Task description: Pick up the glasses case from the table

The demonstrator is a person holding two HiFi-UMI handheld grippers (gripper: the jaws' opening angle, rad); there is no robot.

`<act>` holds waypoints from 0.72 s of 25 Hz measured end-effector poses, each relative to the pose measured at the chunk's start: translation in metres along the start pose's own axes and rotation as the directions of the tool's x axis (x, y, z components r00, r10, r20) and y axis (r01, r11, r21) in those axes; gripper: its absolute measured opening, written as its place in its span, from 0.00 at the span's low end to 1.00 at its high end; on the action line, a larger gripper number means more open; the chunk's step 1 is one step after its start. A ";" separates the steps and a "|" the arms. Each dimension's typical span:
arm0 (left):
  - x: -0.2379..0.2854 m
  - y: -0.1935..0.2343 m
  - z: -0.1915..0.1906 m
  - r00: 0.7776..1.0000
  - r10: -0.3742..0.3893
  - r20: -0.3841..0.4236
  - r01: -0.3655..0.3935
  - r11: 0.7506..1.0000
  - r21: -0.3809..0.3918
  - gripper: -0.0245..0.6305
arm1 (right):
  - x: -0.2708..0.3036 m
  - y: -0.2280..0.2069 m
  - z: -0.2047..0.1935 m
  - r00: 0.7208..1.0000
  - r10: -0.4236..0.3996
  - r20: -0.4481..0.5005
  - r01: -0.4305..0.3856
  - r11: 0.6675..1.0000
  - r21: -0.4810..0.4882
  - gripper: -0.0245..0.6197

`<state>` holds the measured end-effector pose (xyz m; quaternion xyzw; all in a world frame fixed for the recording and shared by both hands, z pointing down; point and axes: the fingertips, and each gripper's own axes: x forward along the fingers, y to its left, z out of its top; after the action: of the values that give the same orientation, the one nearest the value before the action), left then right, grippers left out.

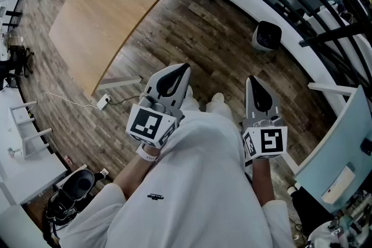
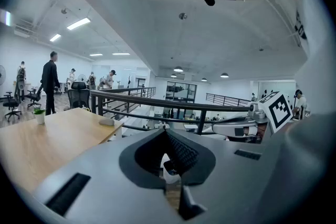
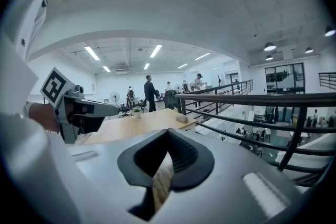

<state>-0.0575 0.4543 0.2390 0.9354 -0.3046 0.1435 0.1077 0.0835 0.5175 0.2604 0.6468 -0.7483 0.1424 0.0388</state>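
The glasses case [image 2: 106, 121] is a small grey oblong lying near the corner of the long wooden table [image 2: 47, 141]; the right gripper view shows the case [image 3: 182, 118] on the same table [image 3: 136, 124]. Both grippers are held in front of the person's body over the wood floor, well short of the table [image 1: 110, 9]. My left gripper [image 1: 181, 69] has its jaws together with nothing between them [image 2: 165, 132]. My right gripper [image 1: 252, 79] is likewise shut and empty [image 3: 168, 131].
A small potted plant [image 2: 39, 115] stands on the table. A black metal railing [image 2: 157, 102] runs behind the table. On the floor are a white bin [image 1: 267, 36] and a power strip with cable [image 1: 103, 101]. A pale blue panel [image 1: 343, 154] stands at the right. People and office chairs are far off.
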 end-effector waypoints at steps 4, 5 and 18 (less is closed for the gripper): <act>-0.011 0.022 -0.006 1.000 -0.024 -0.009 0.024 0.999 -0.024 0.04 | 0.017 0.028 0.003 1.000 -0.004 -0.008 0.004 1.000 -0.007 0.06; -0.015 0.029 -0.004 1.000 -0.028 0.004 0.028 0.999 -0.035 0.04 | 0.022 0.034 0.004 1.000 -0.005 -0.009 0.005 1.000 -0.007 0.06; -0.061 0.153 -0.012 1.000 0.019 0.023 -0.018 0.998 -0.058 0.04 | 0.113 0.119 0.005 0.999 0.027 -0.035 -0.028 0.999 -0.021 0.05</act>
<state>-0.1993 0.3695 0.2470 0.9307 -0.3187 0.1246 0.1296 -0.0504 0.4226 0.2634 0.6332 -0.7579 0.1460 0.0570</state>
